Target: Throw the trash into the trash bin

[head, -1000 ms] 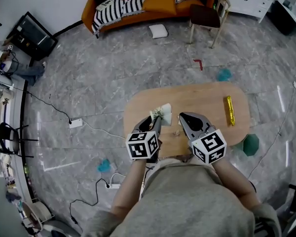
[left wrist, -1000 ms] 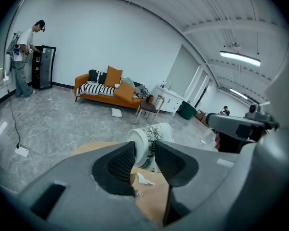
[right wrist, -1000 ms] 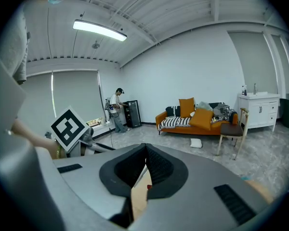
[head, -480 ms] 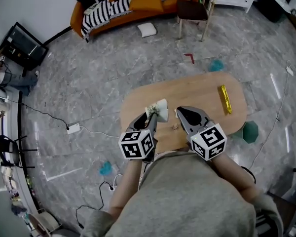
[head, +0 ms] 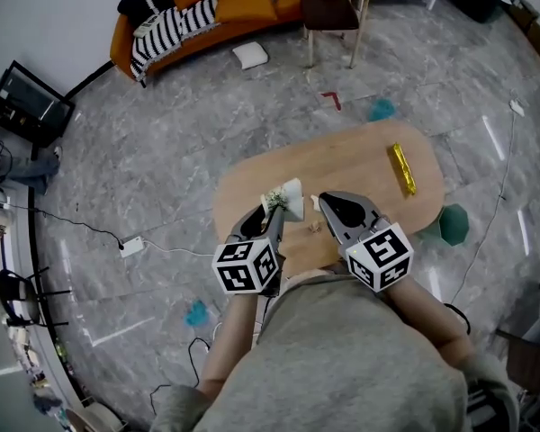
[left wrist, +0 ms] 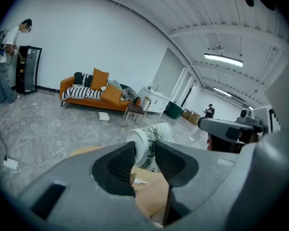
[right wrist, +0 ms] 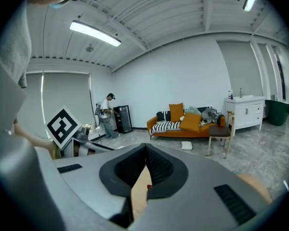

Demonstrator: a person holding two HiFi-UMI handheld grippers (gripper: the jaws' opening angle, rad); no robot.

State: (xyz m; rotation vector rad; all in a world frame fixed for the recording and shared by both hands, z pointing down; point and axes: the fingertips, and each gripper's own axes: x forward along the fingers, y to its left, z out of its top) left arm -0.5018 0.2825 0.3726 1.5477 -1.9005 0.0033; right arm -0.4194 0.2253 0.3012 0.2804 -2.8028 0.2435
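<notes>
A white paper cup (left wrist: 153,137) with a green leaf print is clamped sideways between the left tongs (left wrist: 145,159), above the counter (head: 342,165). The right tongs (right wrist: 145,170) are pressed together, empty. The grip is best kept firm until the cup is carried over what seems a green bin (head: 454,224), far right of the right tongs. No lettering is legible.

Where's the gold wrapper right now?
In the head view, the gold wrapper lies on the right end of the wooden table, right of the right gripper.
</notes>
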